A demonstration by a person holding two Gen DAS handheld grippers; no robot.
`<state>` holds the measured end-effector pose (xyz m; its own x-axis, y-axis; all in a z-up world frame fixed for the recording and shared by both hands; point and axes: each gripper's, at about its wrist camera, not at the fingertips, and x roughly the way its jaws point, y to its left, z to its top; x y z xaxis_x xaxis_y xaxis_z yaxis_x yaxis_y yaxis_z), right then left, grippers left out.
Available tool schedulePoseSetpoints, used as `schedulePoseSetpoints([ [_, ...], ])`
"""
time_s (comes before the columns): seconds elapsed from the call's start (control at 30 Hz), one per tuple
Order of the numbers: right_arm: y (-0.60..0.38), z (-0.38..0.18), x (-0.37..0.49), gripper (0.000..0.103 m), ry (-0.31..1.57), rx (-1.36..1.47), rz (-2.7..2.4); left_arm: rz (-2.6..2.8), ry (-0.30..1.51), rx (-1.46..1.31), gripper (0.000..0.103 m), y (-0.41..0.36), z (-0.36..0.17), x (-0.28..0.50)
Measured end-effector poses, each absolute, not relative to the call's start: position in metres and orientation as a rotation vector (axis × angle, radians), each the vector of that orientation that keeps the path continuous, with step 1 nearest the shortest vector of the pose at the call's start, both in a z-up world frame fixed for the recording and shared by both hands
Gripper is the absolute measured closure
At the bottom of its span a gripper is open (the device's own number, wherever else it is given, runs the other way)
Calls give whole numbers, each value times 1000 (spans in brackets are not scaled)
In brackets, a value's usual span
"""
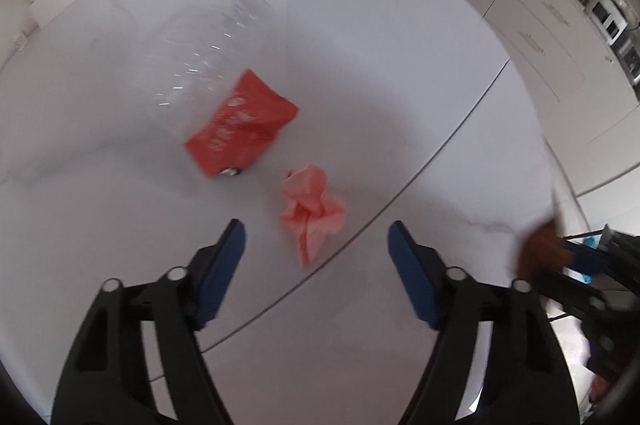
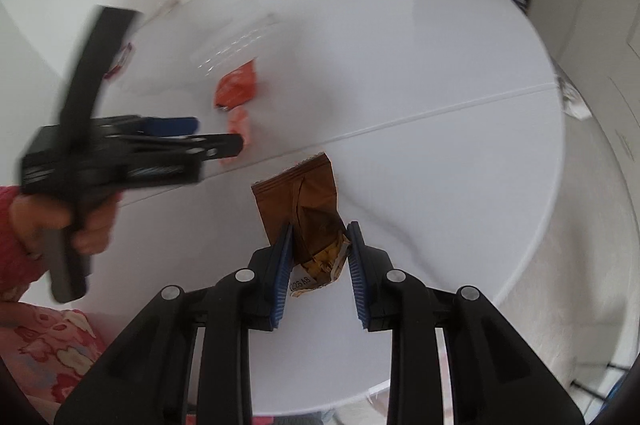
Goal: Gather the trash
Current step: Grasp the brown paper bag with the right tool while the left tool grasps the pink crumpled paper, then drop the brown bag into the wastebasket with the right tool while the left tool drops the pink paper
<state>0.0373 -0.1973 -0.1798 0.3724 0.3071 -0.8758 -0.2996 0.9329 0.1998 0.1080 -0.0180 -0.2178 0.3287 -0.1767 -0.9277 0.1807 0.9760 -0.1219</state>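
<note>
right tool [image 2: 319, 253] clamped on brown wrapper [image 2: 304, 201] | left tool [image 1: 316, 257] apart, angled down over pink tissue [image 1: 314, 211]

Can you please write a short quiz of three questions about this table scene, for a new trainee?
1. True or false: the right hand-held gripper is shut on the crumpled brown foil wrapper.
2. Which piece of trash lies nearest in front of the open left hand-held gripper?
A. the crumpled pink paper napkin
B. the red plastic packet
C. the clear plastic bottle
3. Fill in: the red plastic packet lies against the ____ lying on its side on the round white table.

Key: 1 true; 2 A; 3 clear plastic bottle.
</note>
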Motion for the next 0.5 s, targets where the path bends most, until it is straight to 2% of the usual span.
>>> schedulePoseSetpoints([
  [0.3, -235, -181, 12, 76, 1112, 96, 303, -207, 1227, 46, 63, -32, -238, 119],
  [0.5, -241, -170, 0, 76, 1086, 102, 282, -180, 1224, 40, 76, -35, -237, 116],
])
